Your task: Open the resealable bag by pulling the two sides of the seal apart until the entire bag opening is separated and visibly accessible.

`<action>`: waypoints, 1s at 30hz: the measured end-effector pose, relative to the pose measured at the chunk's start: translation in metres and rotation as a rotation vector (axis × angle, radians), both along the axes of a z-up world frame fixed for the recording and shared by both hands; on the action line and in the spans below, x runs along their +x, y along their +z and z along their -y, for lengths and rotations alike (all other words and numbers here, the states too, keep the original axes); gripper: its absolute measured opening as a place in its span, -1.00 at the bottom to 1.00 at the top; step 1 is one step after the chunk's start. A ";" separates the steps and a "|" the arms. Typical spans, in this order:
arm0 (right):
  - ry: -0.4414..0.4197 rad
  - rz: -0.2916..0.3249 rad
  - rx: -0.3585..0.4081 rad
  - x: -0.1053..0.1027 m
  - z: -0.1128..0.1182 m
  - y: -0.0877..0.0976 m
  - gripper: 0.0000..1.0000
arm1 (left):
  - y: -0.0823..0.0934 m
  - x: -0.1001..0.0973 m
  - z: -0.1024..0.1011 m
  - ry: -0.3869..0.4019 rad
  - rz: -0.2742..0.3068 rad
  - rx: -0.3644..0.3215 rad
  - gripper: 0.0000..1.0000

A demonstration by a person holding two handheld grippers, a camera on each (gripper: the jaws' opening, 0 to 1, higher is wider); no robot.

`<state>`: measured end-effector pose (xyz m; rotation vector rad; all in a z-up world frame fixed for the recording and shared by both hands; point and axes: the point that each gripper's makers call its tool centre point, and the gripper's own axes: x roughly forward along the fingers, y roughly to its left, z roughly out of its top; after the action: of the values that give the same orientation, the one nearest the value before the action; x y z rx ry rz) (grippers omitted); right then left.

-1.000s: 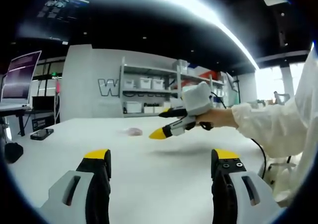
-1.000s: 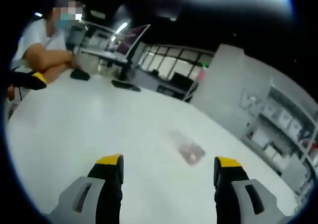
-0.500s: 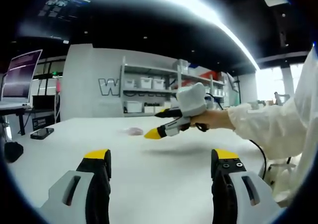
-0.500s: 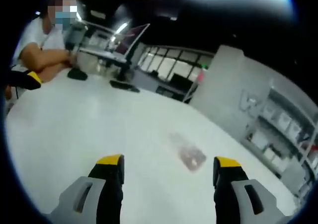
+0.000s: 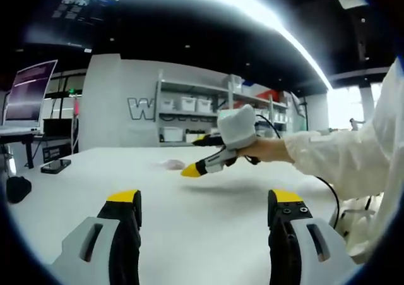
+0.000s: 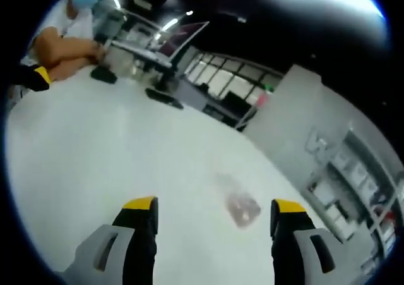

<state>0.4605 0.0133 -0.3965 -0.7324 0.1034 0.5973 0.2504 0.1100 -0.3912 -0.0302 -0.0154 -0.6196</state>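
white worktop (image 5: 189, 215), shelves (image 5: 189, 117) and monitor (image 5: 28, 98) behind. bag (image 6: 240, 207) lies flat on it, ahead of the right hand-held gripper (image 6: 214, 206), jaws apart, empty. left hand-held gripper (image 5: 202, 200) also spread, empty; its view catches the sleeve (image 5: 341, 165).

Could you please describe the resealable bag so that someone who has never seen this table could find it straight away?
Start from the large white table. The resealable bag lies flat on it, ahead of the right gripper and between the lines of its yellow-tipped fingers. It is small and clear with pinkish-brown contents, unlike the dark flat object near the far edge.
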 end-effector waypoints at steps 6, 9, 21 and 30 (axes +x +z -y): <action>0.004 0.008 -0.009 0.003 -0.001 0.000 0.48 | -0.001 0.000 0.001 -0.003 -0.001 -0.003 0.61; 0.000 0.009 -0.022 0.005 0.000 -0.002 0.48 | -0.001 -0.001 0.002 -0.004 0.002 -0.001 0.61; -0.034 -0.016 0.053 0.015 -0.001 -0.001 0.46 | 0.003 -0.003 0.005 -0.026 0.017 0.003 0.62; -0.069 -0.039 0.133 0.025 -0.010 -0.001 0.46 | 0.004 -0.007 -0.001 -0.019 0.017 0.017 0.62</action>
<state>0.4855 0.0229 -0.3975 -0.5862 0.1231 0.5476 0.2438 0.1108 -0.3869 -0.0086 -0.0260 -0.6388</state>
